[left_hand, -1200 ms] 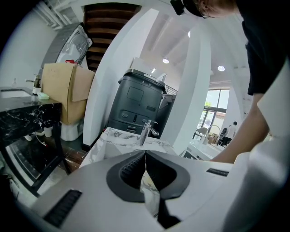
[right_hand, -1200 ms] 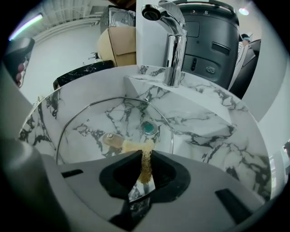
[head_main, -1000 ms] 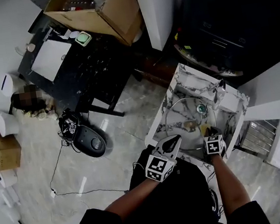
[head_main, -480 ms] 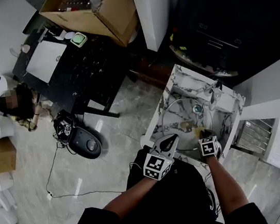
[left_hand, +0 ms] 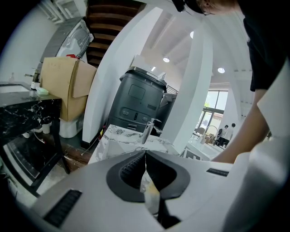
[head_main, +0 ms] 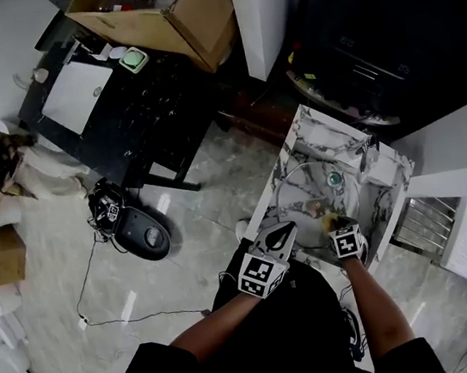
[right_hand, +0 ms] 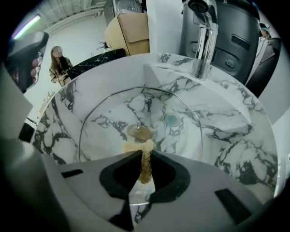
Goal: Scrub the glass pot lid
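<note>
Currently: marble sink (head_main: 296, 141) holds the glass lid (head_main: 304, 192), which spans most of the basin, knob (right_hand: 138, 131) side up. It is round, so it has no long axis.

Left gripper (head_main: 283, 236): jaws shut on a thin pale edge, apparently the lid's near-left rim.

Right gripper (head_main: 339, 224): jaws closed on a brownish scrub pad (right_hand: 145, 165), held on edge. The pad's far end rests on the glass just beside the knob. The drain shows through the glass beyond.
</note>
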{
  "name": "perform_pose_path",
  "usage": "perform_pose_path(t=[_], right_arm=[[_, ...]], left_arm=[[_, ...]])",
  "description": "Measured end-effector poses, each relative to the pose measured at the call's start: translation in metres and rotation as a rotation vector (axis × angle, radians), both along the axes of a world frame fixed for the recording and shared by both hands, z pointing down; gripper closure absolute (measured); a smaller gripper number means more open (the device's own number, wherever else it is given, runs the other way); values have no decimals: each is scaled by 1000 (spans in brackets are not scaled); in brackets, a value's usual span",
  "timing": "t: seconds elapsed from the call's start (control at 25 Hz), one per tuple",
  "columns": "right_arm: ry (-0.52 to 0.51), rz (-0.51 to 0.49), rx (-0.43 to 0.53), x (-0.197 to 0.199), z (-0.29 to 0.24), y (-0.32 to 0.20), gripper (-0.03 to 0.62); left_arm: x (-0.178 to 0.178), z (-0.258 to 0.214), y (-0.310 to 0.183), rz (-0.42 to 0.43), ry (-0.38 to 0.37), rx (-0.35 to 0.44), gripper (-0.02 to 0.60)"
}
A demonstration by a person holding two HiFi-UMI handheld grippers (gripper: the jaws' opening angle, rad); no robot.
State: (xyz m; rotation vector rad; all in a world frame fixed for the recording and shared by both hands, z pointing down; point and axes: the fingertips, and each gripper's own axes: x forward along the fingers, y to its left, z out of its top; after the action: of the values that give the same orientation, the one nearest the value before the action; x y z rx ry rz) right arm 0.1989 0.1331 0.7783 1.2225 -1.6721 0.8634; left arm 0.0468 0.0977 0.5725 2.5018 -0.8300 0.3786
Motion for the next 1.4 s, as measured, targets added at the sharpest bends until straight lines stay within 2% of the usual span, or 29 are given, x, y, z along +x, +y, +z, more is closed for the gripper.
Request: perform_pose_path(t=[0.32,0.52,1.4], right_arm=[[-2,-39,-35,-13,2,-3,533],[3,-97,-38,-19,5,-7,533],[-84,-111,-74,-62,10,-19,533]], left_arm=[[-13,2,-6,6,-2,-18,565],[-16,7,-7,18,3,-34,565],[-37,4,-25,78,8,-32,565]])
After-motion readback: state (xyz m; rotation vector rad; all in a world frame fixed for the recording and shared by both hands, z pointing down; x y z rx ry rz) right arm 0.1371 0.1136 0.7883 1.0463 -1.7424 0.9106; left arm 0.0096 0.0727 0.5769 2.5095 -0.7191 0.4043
